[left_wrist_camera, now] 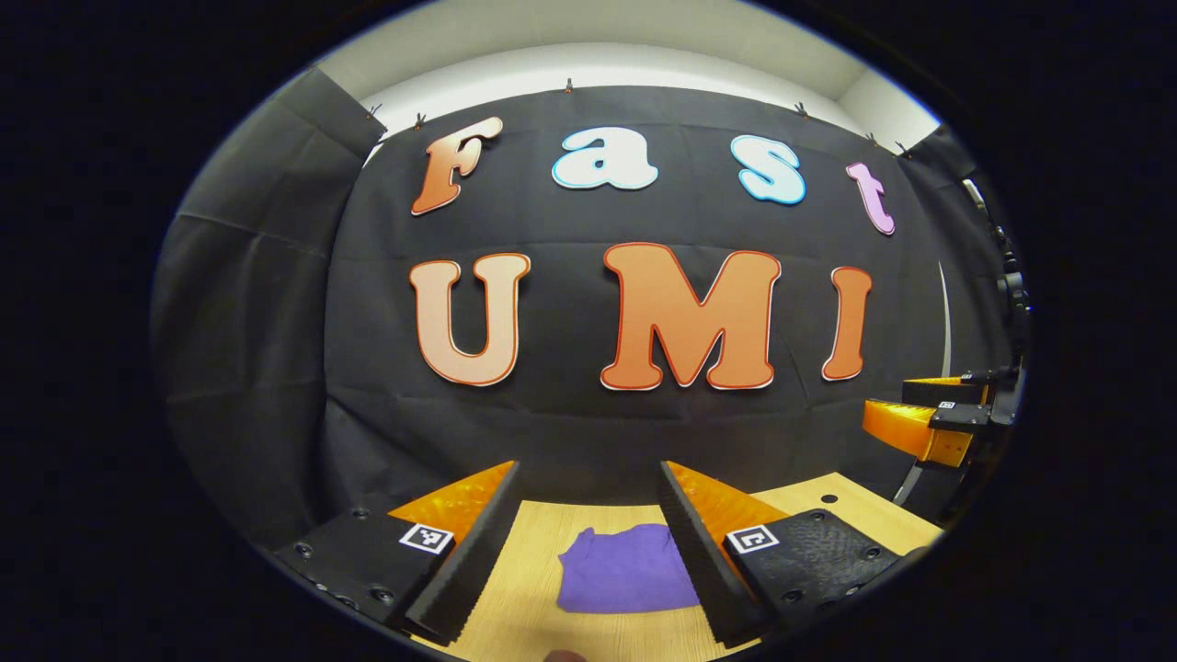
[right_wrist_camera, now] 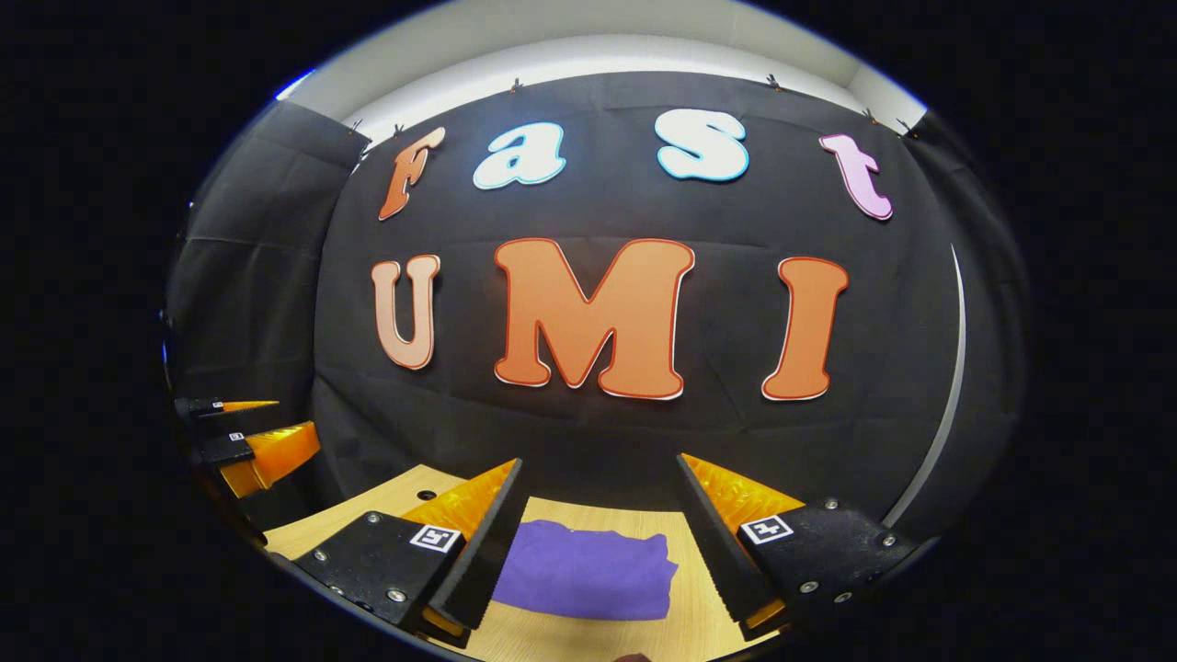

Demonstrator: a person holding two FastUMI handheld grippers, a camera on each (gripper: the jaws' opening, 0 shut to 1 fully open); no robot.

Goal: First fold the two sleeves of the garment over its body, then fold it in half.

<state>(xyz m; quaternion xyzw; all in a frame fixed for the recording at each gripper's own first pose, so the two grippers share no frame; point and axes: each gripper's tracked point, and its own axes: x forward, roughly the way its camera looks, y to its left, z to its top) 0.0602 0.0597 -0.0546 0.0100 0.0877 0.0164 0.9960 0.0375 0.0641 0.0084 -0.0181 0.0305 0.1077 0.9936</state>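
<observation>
The left hand-held gripper is held spread and empty at the bottom centre of the left gripper view, and the right hand-held gripper is likewise spread and empty at the bottom centre of the right gripper view. Between and beyond the fingers, low in both views, the purple garment is seen lying compactly bunched or folded on the wooden desk, apart from both grippers. Its long axis is judged to run across the frame, with neither gripper clearly nearer.
</observation>
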